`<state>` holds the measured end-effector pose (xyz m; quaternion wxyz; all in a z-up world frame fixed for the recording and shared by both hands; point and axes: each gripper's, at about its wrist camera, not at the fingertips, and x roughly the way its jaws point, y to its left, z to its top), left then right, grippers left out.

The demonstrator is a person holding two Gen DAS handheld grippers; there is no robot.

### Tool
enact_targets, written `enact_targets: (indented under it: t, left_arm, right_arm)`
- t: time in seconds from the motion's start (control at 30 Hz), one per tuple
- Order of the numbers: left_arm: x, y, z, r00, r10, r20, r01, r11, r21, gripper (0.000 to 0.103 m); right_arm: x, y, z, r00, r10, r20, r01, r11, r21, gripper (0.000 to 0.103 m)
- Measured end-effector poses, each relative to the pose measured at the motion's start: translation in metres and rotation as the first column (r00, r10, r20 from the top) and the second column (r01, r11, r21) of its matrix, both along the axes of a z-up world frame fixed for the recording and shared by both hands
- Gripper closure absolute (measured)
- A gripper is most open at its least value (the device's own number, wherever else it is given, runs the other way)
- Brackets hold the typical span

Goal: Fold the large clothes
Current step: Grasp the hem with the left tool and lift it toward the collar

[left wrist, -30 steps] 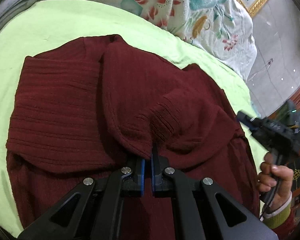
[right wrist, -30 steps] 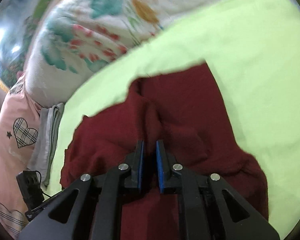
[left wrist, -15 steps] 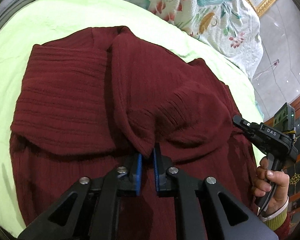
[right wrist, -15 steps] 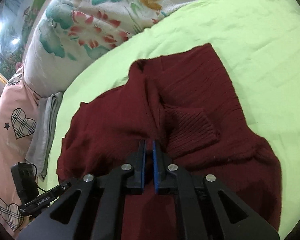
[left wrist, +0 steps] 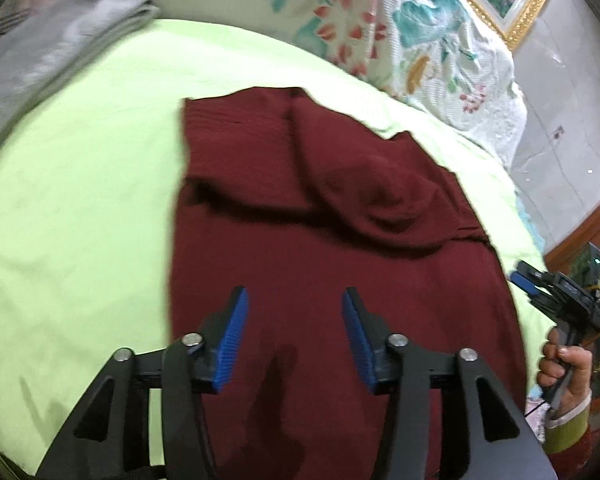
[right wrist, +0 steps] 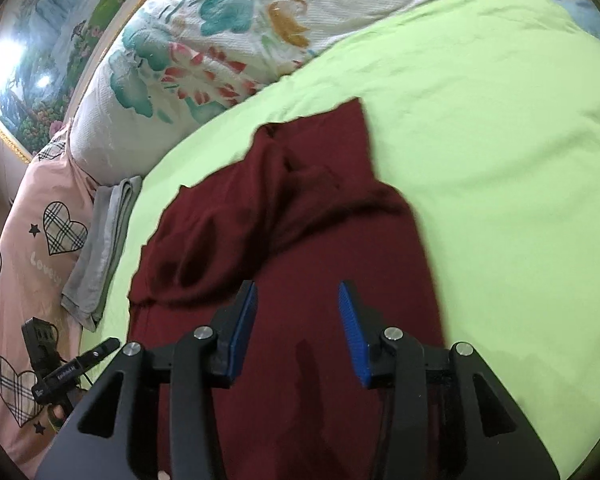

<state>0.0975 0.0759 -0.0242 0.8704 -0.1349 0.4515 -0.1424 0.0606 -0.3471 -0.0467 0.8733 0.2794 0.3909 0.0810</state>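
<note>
Dark red sweater [left wrist: 340,240] is lying on the lime green sheet [left wrist: 80,220], both sleeves folded in over the chest w/ the cuffs meeting near the middle. Left gripper [left wrist: 294,336] hangs over the lower half of it, jaws opening, blue pads apart w/ nothing between them. Right gripper [right wrist: 296,332] same deal: jaws opening, nothing pinched, sweater just lying under the gap. Frames are pretty blurry so I can't tell how neat the sleeve fold is. Flowery quilt [right wrist: 220,40] bunched at the far end, folded grey cloth [right wrist: 100,248] beside the sheet's edge, pink heart pillow [right wrist: 28,240] next to that.
</note>
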Motion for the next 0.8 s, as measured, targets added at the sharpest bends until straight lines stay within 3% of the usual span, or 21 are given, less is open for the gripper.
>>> enact_targets:
  t: [0.1,0.3,0.5,0.67,0.8]
  left_arm:
    - [-0.018,0.016,-0.007,1.0,0.027,-0.016,-0.027,0.999,0.03,0.047]
    - [-0.051,0.034,-0.027,0.997,0.063,-0.054,-0.062,0.998,0.013,0.043]
    - [-0.083,0.024,-0.045,0.996,-0.025,-0.084,0.025,1.0,-0.001,0.031]
    - [-0.107,0.013,-0.049,0.983,-0.162,-0.083,0.152,0.981,-0.119,0.032]
    - [-0.12,0.011,-0.053,0.976,-0.206,-0.076,0.197,0.974,-0.109,0.037]
  right_arm:
    - [-0.028,-0.022,-0.007,0.998,-0.056,-0.018,0.056,0.998,-0.005,0.059]
    - [-0.068,-0.051,-0.02,0.996,-0.09,-0.029,0.091,0.996,0.023,0.059]
    - [-0.086,-0.034,-0.042,0.993,0.089,-0.075,-0.08,0.989,0.123,0.059]
    - [-0.101,-0.02,-0.046,0.975,0.219,-0.02,-0.209,0.949,0.235,0.059]
    - [-0.109,-0.011,-0.051,0.967,0.256,-0.008,-0.246,0.936,0.25,0.059]
